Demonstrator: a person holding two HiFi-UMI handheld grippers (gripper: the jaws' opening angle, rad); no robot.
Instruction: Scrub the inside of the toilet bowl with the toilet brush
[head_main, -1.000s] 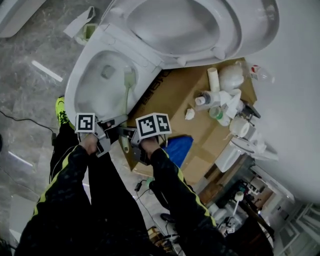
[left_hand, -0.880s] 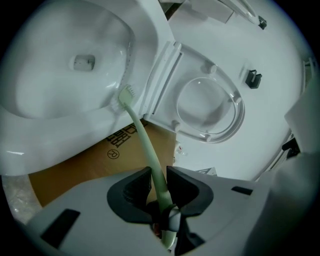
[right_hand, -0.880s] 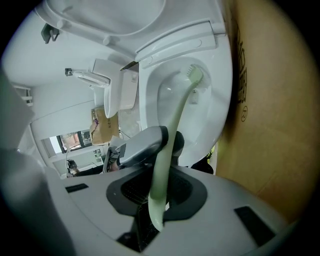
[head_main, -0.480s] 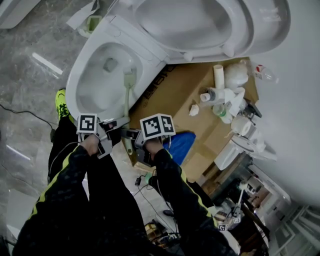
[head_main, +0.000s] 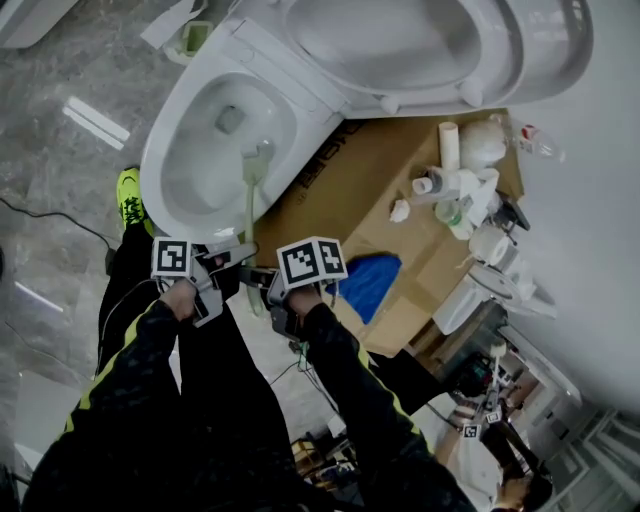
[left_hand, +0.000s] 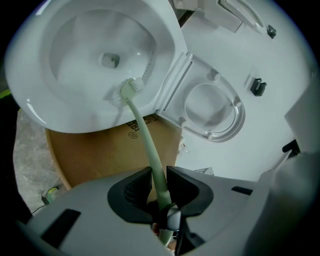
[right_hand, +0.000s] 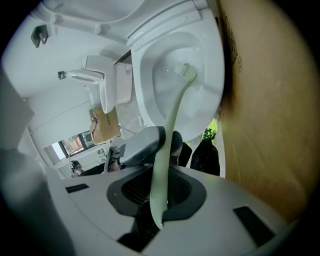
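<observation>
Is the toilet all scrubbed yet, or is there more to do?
Done: the seat and lid are up, and the toilet brush has its head inside the toilet bowl. In hand: the left gripper and right gripper are both shut on its handle. Left: the scrubbing itself. The bowl looks white, but I cannot tell how much has been scrubbed.

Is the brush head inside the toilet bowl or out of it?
Inside. The toilet brush head lies against the inner wall of the toilet bowl, below its rim.
</observation>
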